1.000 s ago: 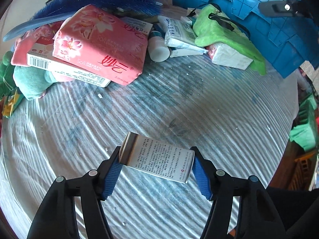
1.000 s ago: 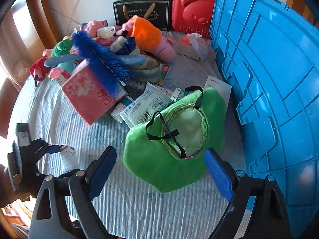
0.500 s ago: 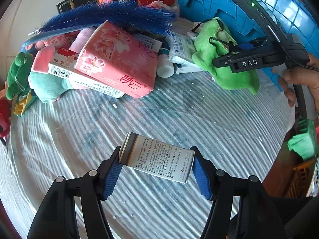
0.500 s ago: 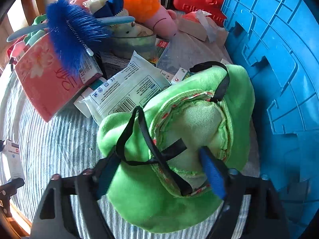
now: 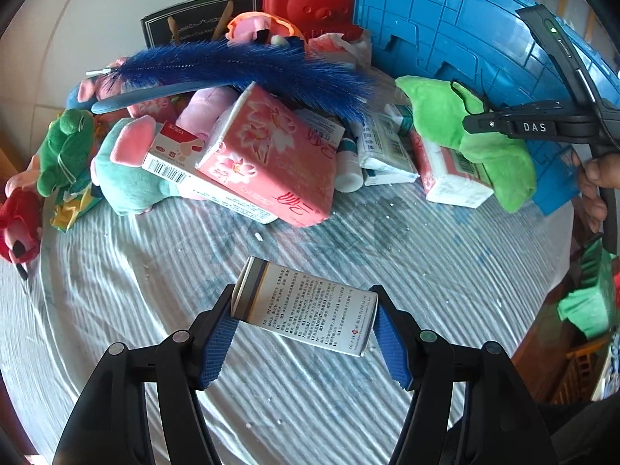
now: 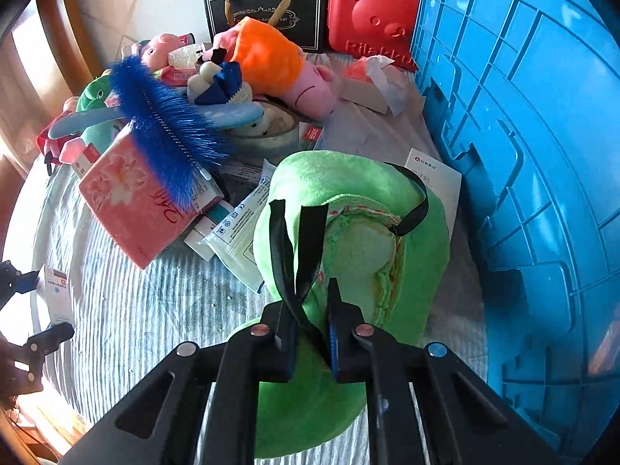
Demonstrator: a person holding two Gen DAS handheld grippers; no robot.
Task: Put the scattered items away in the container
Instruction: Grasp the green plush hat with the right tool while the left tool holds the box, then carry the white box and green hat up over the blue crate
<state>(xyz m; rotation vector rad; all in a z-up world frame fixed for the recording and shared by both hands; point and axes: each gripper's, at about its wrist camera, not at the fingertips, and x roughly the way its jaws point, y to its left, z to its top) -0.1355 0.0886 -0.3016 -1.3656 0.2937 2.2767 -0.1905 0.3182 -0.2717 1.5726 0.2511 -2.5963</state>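
Observation:
My left gripper is shut on a white medicine box and holds it above the striped tablecloth. My right gripper is shut on a green plush hat, pinching its edge and black strap; it also shows in the left wrist view. The blue crate stands right of the hat and also shows at the back right in the left wrist view. The left gripper and its box show at the far left of the right wrist view.
A pile lies at the back: pink tissue pack, blue brush, plush toys, white packets, red case, black bag. The table edge runs at right.
My right gripper closed on the green hat and lifted its edge. My left gripper rose with the medicine box, showing more of the pile.

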